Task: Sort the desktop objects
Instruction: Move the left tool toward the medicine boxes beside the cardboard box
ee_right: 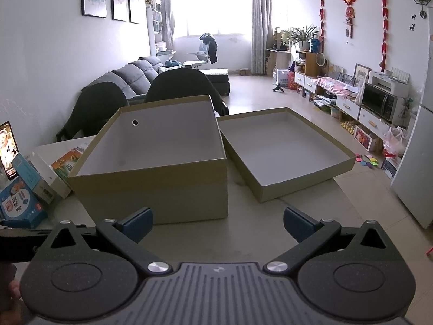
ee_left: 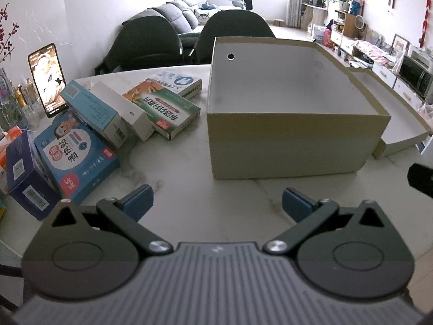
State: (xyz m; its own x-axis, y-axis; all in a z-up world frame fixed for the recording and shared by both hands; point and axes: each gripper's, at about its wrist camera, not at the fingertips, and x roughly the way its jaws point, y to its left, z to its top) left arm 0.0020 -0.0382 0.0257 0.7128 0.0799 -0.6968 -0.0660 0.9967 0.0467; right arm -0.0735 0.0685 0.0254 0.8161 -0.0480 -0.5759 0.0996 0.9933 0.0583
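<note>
Boxes (ee_left: 113,119) untouched; left gripper (ee_left: 217,203) and right gripper (ee_right: 217,223) gape, empty.

My left gripper (ee_left: 217,203) fills the bottom of its frame, jaws spread wide with nothing between the blue pads (ee_left: 139,201). My right gripper (ee_right: 217,223) sits likewise at the bottom of its frame, jaws equally wide apart, holding nothing. Both point level, straight ahead.

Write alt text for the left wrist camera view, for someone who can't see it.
An open, empty cardboard box sits on a marble table, ahead of the open left gripper. Left of it lie scattered medicine boxes and a propped-up phone; the lid lies to the right.
</note>
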